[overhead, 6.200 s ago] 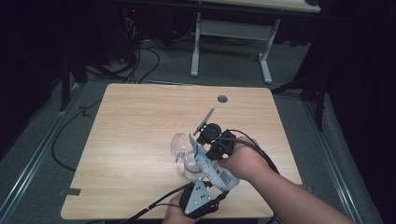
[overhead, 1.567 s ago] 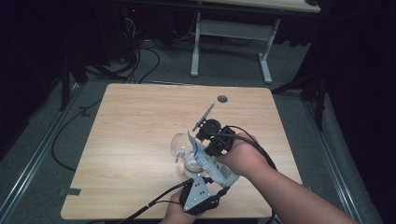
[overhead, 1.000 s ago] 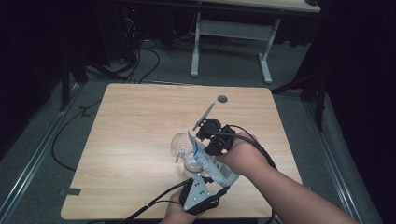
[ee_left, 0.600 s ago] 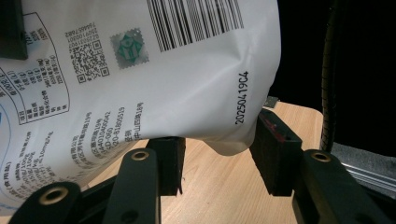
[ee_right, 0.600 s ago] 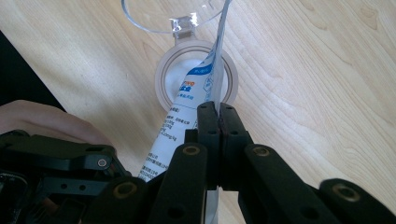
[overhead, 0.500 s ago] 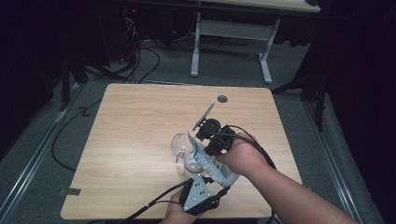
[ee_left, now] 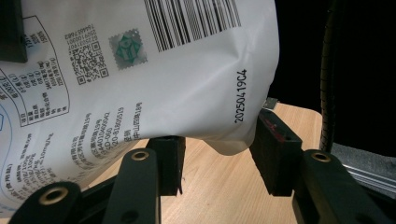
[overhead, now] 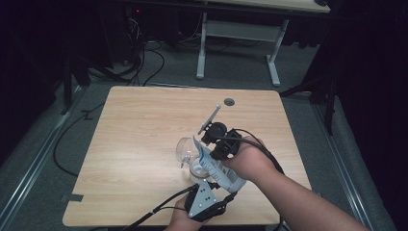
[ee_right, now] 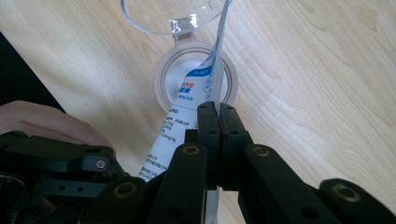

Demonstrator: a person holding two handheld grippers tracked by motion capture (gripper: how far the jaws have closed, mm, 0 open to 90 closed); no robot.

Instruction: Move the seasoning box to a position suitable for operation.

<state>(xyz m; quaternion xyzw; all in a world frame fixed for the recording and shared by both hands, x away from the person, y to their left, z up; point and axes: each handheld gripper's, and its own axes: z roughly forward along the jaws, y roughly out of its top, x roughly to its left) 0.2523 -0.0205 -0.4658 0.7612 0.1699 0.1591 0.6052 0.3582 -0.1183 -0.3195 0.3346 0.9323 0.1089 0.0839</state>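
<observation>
Tilting over a small clear jar (ee_right: 196,84) near the table's (overhead: 144,125) near edge, the white printed pouch (ee_right: 194,100) is pinched along its seam by the right gripper (ee_right: 218,122), jaws pressed together. The jar's hinged lid (ee_right: 168,14) lies open on the far side, and the pouch covers much of the mouth. The left gripper (ee_left: 217,156), jaws spread, sits under the pouch's lower corner; whether they touch it I cannot tell

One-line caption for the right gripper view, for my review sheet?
Right gripper pinches the white printed pouch by its edge, tilting its open end into a round clear jar with hinged lid open on the wooden table.
</observation>
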